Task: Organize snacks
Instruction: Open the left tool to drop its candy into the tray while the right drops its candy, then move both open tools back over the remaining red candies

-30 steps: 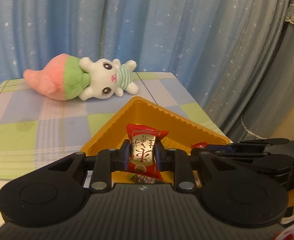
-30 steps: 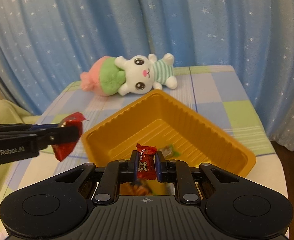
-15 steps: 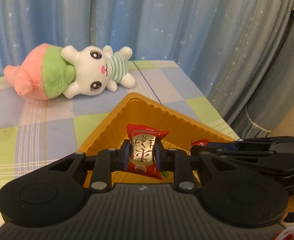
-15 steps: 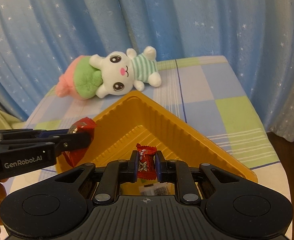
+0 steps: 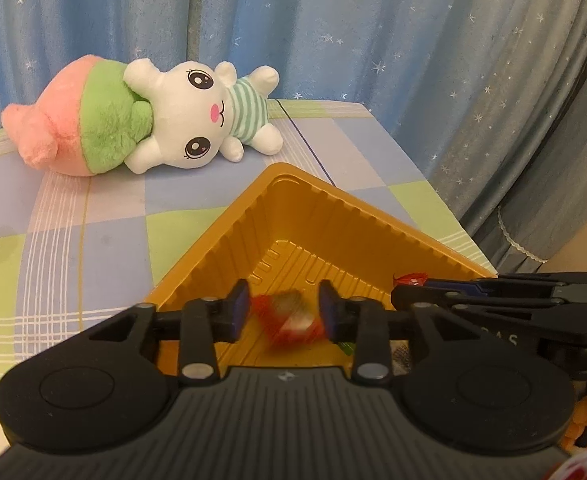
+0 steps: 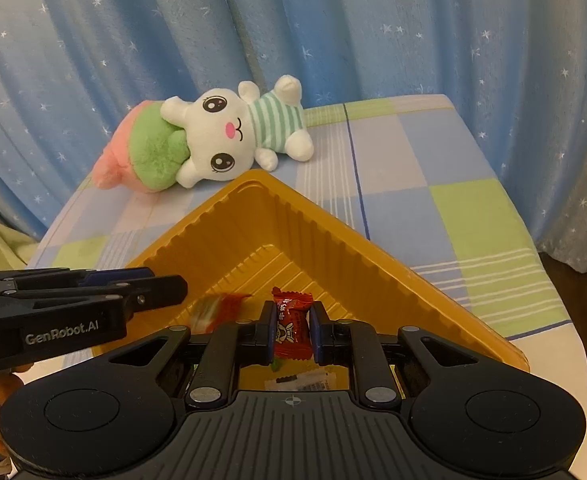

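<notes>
Red candy (image 5: 289, 320) dropped loose between opening left tool (image 5: 284, 312) pads; right tool (image 6: 292, 330) clamps wrapped sweet (image 6: 292, 326).

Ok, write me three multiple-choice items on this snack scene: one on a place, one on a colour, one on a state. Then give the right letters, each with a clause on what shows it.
1. Where does the plush rabbit lie?
A. inside the tray
B. on the checked cloth beyond the tray's far corner
C. on the floor

2. What colour is the tray?
A. blue
B. white
C. orange-yellow

3. How does the snack at the right gripper stand?
A. pinched between the fingers
B. lying on the cloth
C. resting on the plush

Answers:
1 B: the plush rests on the checked cloth past the tray's corner, in front of the curtain.
2 C: its ribbed walls are orange-yellow in both views.
3 A: the red candy sits clamped between the two pads over the tray, while the left gripper is opening and its blurred red snack is dropping free.
</notes>
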`<state>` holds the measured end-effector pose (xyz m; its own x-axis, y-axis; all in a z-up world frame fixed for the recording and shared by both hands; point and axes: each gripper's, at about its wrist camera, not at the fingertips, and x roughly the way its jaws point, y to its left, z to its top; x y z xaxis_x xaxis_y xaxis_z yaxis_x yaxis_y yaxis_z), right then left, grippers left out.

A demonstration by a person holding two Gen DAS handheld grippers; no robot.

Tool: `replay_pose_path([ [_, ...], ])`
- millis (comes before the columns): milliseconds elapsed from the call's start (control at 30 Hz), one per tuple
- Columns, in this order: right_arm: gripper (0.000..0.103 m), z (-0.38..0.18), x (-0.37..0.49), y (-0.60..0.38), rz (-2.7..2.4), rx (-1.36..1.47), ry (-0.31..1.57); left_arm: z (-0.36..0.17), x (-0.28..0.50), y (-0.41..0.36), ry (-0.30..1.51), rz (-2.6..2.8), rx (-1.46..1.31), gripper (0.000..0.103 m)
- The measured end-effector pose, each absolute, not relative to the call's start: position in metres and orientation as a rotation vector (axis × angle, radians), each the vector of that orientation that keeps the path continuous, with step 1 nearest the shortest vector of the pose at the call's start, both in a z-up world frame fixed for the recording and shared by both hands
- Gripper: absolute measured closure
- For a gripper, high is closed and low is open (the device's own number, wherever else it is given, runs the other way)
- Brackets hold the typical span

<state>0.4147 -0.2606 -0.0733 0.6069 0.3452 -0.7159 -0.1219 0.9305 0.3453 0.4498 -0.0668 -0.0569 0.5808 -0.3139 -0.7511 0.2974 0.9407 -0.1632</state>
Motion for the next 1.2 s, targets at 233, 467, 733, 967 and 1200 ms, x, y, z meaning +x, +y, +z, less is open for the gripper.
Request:
replay_pose_path([
  [233,0.085,-0.074,0.418,-0.261,0.269,0.276,0.884,-0.056,0.447,-0.061,0.884,-0.354,-0.039,0.068],
  [467,0.085,-0.073,0.424,-0.259,0.272,0.279,0.877,-0.051,0.446,-0.055,0.868,-0.341,-0.05,0.068],
  [733,0.085,-0.067,0.43,-0.254,0.29,0.286,0.861,-0.045,0.442,-0.046,0.86,-0.319,-0.064,0.068],
  [967,0.062,-0.062,0.431,-0.25,0.298,0.313,0.845,-0.038,0.431,-0.039,0.853,-0.305,-0.089,0.06],
  [1200,0.039,-0.052,0.417,-0.255,0.295,0.336,0.809,-0.028,0.413,-0.031,0.839,-0.289,-0.102,0.057],
])
